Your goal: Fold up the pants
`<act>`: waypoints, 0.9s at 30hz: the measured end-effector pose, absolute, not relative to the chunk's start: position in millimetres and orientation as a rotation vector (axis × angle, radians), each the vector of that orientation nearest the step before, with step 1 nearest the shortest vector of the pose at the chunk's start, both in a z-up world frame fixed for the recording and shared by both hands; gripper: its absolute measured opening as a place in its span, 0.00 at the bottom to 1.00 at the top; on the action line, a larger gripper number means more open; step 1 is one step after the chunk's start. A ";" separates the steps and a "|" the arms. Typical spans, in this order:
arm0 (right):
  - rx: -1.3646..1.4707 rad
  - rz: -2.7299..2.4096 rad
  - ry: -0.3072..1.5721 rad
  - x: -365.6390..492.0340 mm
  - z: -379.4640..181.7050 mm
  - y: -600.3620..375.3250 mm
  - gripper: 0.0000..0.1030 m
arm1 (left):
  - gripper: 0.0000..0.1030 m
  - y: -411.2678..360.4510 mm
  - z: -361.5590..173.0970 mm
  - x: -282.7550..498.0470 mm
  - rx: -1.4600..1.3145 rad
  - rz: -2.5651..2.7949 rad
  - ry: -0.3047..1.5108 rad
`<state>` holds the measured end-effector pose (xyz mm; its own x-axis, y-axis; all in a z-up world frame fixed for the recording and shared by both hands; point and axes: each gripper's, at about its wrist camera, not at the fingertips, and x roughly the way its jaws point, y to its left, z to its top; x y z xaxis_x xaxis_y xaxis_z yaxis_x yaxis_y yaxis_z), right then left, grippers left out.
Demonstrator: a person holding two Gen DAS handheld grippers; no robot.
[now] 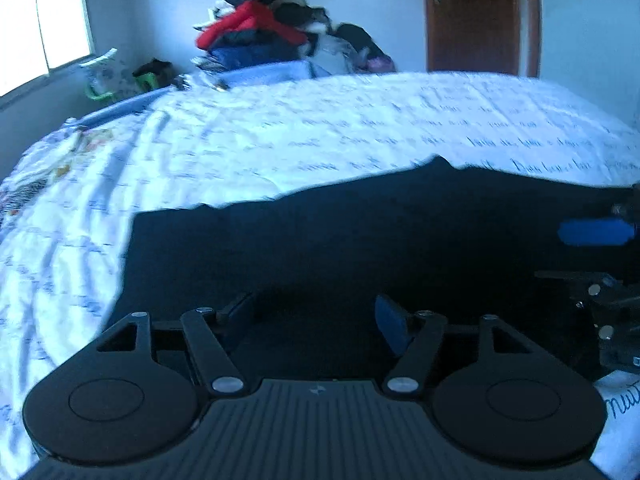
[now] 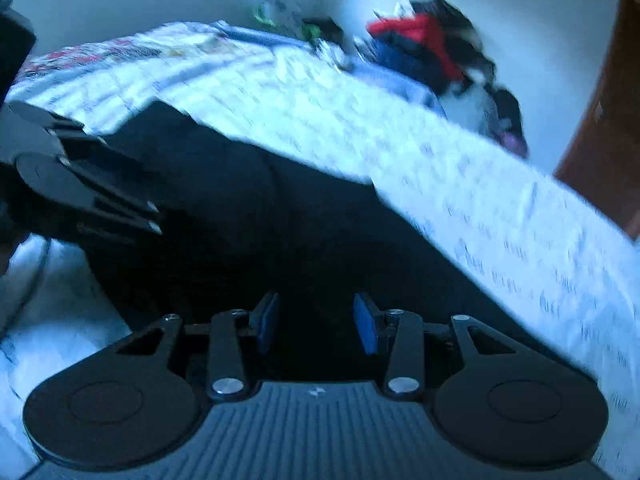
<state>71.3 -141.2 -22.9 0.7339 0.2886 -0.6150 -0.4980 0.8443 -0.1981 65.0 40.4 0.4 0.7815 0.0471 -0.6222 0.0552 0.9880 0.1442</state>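
- The left gripper (image 1: 316,320) hangs nearest, jaws wide and empty, over the dark pants (image 1: 360,240).
- The right gripper (image 2: 316,324), partly open, grips nothing visible.
- The pants lie flat on the bed (image 1: 280,132), apparently part-folded; more folding likely remains.
- A clothes pile (image 1: 260,36) sits far off, obstructing nothing.

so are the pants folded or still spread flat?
Cannot tell for sure. The pants lie flat as one dark slab on the bedspread, no separate legs visible; layers are too dark to see.
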 end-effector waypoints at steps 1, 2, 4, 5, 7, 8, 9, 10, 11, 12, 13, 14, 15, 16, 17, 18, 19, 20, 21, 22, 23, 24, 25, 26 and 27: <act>-0.367 0.482 0.572 68.2 -15.3 -133.8 0.40 | 0.67 47.7 4.6 62.6 0.153 0.022 0.662; -0.372 0.513 0.543 65.3 -8.0 -124.9 0.40 | 0.67 55.9 9.2 61.8 0.142 0.047 0.649; -0.409 0.573 0.493 60.4 1.1 -104.6 0.40 | 0.67 76.2 18.7 58.8 0.104 0.100 0.631; -0.432 0.599 0.469 58.4 2.9 -93.4 0.40 | 0.67 87.6 23.8 57.4 0.080 0.128 0.627; -0.479 0.645 0.449 56.2 1.4 -70.3 0.40 | 0.67 113.1 33.8 55.0 0.021 0.190 0.617; -0.507 0.672 0.440 54.0 -1.6 -56.4 0.38 | 0.65 126.4 37.7 52.7 -0.008 0.221 0.614; -0.528 0.692 0.427 51.5 -4.2 -46.5 0.38 | 0.63 139.9 41.2 50.6 -0.038 0.251 0.616; -0.547 0.720 0.415 48.5 -7.4 -34.3 0.38 | 0.59 153.0 43.0 48.7 -0.073 0.277 0.626; -0.557 0.744 0.409 45.3 -10.5 -26.0 0.38 | 0.56 163.6 44.5 46.7 -0.107 0.291 0.639; -0.567 0.772 0.402 42.8 -13.3 -15.5 0.38 | 0.55 175.7 45.3 44.4 -0.160 0.293 0.655; -0.577 0.797 0.393 41.2 -15.6 -5.1 0.38 | 0.54 186.5 45.4 41.9 -0.218 0.286 0.669; -0.589 0.817 0.387 38.5 -18.9 4.1 0.38 | 0.54 195.3 45.0 39.5 -0.270 0.275 0.682; -0.604 0.834 0.379 36.0 -22.0 13.5 0.38 | 0.53 203.6 44.4 36.8 -0.325 0.261 0.698; -0.626 0.844 0.368 34.5 -25.3 21.7 0.38 | 0.53 208.7 43.9 34.2 -0.360 0.253 0.705; -0.656 0.849 0.359 33.7 -29.5 30.5 0.35 | 0.53 211.4 43.4 30.3 -0.381 0.247 0.707; -0.685 0.848 0.352 33.6 -33.7 37.2 0.32 | 0.53 212.1 43.4 27.1 -0.392 0.239 0.711; -0.711 0.848 0.348 34.4 -38.4 43.4 0.32 | 0.53 212.9 43.6 25.3 -0.401 0.231 0.712; -0.725 0.844 0.346 35.2 -43.1 50.3 0.29 | 0.54 214.1 42.4 24.3 -0.416 0.222 0.715; -0.736 0.839 0.347 37.2 -46.5 53.7 0.26 | 0.54 215.6 41.4 24.7 -0.439 0.209 0.721; -0.745 0.833 0.352 39.7 -49.6 56.3 0.26 | 0.55 217.6 40.3 25.2 -0.470 0.192 0.726; -0.749 0.830 0.356 41.4 -51.4 56.8 0.26 | 0.55 219.8 38.5 25.7 -0.499 0.182 0.730; -0.748 0.824 0.358 43.5 -53.5 58.4 0.26 | 0.55 221.4 36.4 25.8 -0.531 0.173 0.735; -0.746 0.814 0.356 45.4 -55.2 59.3 0.26 | 0.56 222.7 33.4 27.0 -0.564 0.164 0.741; -0.746 0.806 0.353 46.3 -56.6 60.5 0.24 | 0.57 224.3 31.7 28.4 -0.592 0.155 0.746; -0.740 0.795 0.346 48.1 -58.3 62.3 0.23 | 0.58 226.8 29.7 29.0 -0.631 0.145 0.752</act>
